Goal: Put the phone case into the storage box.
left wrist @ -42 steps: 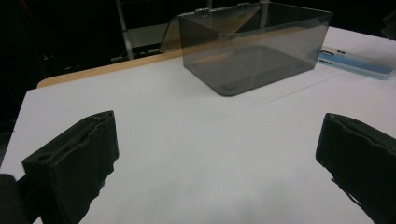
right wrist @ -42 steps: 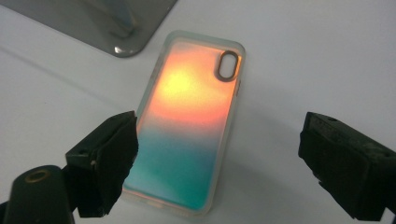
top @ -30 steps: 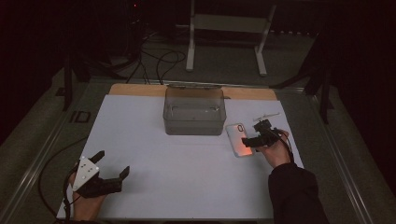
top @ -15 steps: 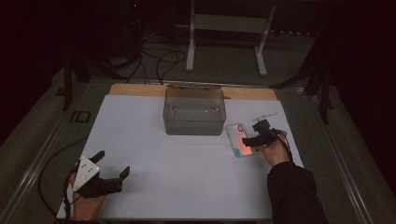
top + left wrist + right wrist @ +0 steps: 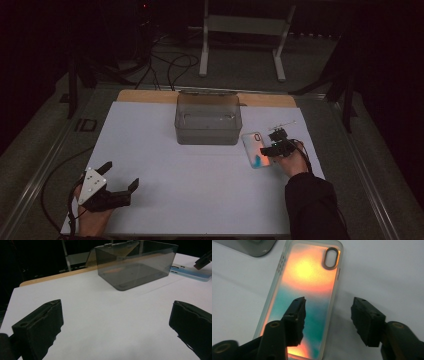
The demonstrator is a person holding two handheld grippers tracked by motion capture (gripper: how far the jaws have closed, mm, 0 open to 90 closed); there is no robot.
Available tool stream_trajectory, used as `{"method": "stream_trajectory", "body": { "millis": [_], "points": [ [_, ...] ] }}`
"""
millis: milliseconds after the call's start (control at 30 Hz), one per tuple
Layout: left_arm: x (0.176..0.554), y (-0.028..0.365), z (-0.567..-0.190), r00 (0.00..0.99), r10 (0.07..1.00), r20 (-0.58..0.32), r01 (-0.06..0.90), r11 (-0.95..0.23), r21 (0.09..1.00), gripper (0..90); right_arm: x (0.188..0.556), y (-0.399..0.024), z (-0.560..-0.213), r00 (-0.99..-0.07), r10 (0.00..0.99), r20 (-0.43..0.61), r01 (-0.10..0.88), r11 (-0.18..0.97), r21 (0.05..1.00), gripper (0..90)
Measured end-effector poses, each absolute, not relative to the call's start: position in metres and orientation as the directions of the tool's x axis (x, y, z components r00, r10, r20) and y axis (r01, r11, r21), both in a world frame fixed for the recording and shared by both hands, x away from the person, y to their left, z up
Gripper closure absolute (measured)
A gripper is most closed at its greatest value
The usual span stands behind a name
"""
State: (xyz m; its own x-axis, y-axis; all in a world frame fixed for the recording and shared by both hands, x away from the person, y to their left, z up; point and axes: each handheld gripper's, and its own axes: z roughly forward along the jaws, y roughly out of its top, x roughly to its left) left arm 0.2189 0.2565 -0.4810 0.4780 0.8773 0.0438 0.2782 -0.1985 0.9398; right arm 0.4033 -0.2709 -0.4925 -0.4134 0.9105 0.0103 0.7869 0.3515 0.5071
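1. While its jaws have just been closing, the right tool (image 5: pixel 328 312) sits half open over the phone case's (image 5: pixel 307 290) edge, not gripping.
2. Case lies mid-right of the high view on the worktop (image 5: pixel 200 180), beside the box (image 5: pixel 208 120).
3. Left tool (image 5: pixel 121 181) wide, lower left, empty.

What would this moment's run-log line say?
right claw: closing astride phone case edge, no grip | left claw: open, idle | clear box: empty
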Motion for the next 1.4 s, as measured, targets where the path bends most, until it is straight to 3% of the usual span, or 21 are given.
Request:
{"method": "stream_trajectory", "body": {
  "millis": [667, 1400],
  "points": [
    [0.2189, 0.2563, -0.4812, 0.478, 0.877, 0.044, 0.279, -0.199, 0.940, 0.1, 0.4068, -0.2711, -0.4999, -0.387, 0.922, 0.035, 0.831, 0.332, 0.446, 84.4],
    [0.2192, 0.2556, -0.4815, 0.481, 0.876, 0.048, 0.280, -0.206, 0.938, 0.1, 0.3990, -0.2734, -0.4919, -0.403, 0.915, -0.012, 0.812, 0.363, 0.458, 88.7]
  ]
}}
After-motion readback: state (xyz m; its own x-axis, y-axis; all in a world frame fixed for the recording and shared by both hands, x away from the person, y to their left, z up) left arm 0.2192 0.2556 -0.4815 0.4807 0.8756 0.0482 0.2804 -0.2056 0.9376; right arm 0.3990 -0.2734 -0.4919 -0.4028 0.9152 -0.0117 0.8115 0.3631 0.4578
